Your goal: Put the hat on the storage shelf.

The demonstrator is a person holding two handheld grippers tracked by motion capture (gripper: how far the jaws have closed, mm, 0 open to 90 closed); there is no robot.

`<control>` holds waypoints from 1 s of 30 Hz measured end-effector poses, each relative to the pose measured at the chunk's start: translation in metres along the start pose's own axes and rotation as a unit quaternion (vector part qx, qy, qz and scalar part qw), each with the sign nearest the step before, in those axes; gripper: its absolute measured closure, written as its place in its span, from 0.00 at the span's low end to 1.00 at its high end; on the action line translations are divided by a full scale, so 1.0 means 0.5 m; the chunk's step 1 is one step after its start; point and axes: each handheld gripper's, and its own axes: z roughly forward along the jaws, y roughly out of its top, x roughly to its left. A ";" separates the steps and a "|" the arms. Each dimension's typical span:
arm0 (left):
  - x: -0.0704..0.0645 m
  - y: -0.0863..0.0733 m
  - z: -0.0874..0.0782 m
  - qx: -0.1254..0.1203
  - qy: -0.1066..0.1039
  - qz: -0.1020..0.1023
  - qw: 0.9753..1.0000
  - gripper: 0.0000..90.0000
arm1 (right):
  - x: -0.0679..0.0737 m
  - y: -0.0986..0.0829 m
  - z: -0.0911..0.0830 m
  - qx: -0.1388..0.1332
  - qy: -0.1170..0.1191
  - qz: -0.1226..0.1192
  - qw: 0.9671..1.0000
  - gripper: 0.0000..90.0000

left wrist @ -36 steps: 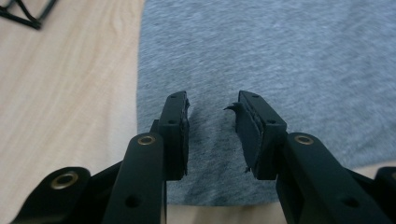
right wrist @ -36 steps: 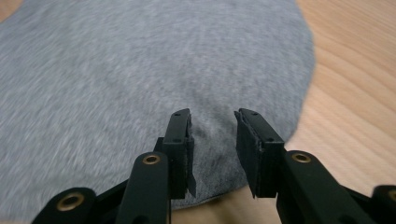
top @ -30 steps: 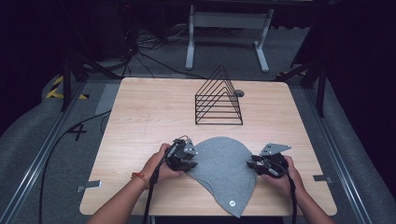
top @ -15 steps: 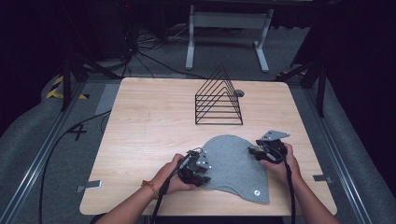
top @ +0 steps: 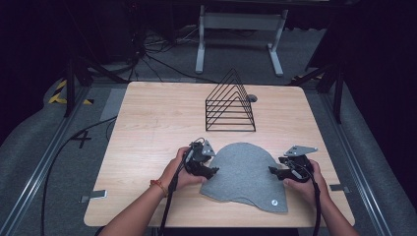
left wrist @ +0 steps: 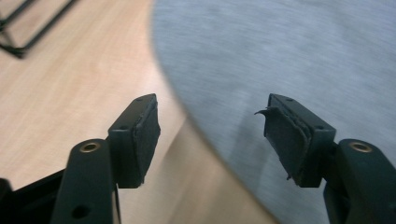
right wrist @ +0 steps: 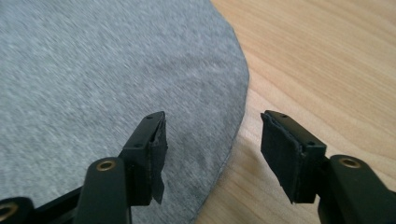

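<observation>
A grey knit beanie (top: 244, 175) lies flat on the wooden table (top: 152, 123), its rounded crown pointing away from the person. My left gripper (top: 209, 172) is at the beanie's left edge, open, its jaws straddling the hem line with nothing clamped; the grey fabric (left wrist: 289, 60) runs under its right jaw. My right gripper (top: 273, 170) is at the beanie's right edge, also open, with the curved fabric border (right wrist: 116, 84) between its jaws and bare wood beside. A small round tag (top: 275, 202) marks the beanie's near right corner.
A black wire triangular rack (top: 230, 105) stands behind the beanie at the table's centre back, one corner of the rack (left wrist: 18, 28) showing in the left gripper view. A small dark disc (top: 252, 98) sits beside it. Bare wood spreads to the left.
The beanie has shifted and flattened toward the table's centre. My left gripper has moved right along its left edge. The right gripper stays at the right edge.
</observation>
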 end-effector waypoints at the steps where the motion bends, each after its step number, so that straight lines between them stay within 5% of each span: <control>1: 0.011 0.005 0.009 -0.005 0.002 -0.007 1.000 0.37 | -0.001 0.000 0.003 0.001 -0.001 0.004 1.000 0.45; 6: 0.027 0.018 0.043 -0.004 0.006 -0.023 1.000 0.35 | -0.005 0.001 0.014 -0.001 0.017 0.024 1.000 0.41; 10: 0.028 0.014 0.050 -0.020 -0.011 -0.047 0.999 0.39 | 0.004 0.001 0.016 -0.001 0.014 0.014 1.000 0.40; 13: 0.009 0.012 0.044 -0.015 -0.021 -0.029 0.999 0.41 | 0.006 0.004 0.014 0.010 0.015 0.016 1.000 0.43; 17: -0.012 0.015 0.040 -0.011 -0.035 -0.010 0.999 0.63 | 0.012 0.010 0.012 0.019 0.019 0.012 1.000 0.55; 18: -0.013 0.015 0.040 -0.011 -0.037 -0.012 0.999 0.64 | 0.017 0.014 0.010 0.024 0.030 0.006 0.999 0.70; 21: -0.012 0.014 0.041 -0.017 -0.040 -0.015 0.999 0.75 | 0.017 0.013 0.011 0.017 0.035 0.012 0.999 0.81; 26: -0.018 0.022 0.048 -0.022 -0.050 -0.001 0.999 0.91 | 0.005 0.007 0.015 0.000 0.060 0.020 0.998 0.93; 30: -0.021 0.026 0.045 -0.023 -0.040 -0.007 0.999 0.92 | 0.008 0.006 0.012 -0.003 0.057 0.012 0.998 0.94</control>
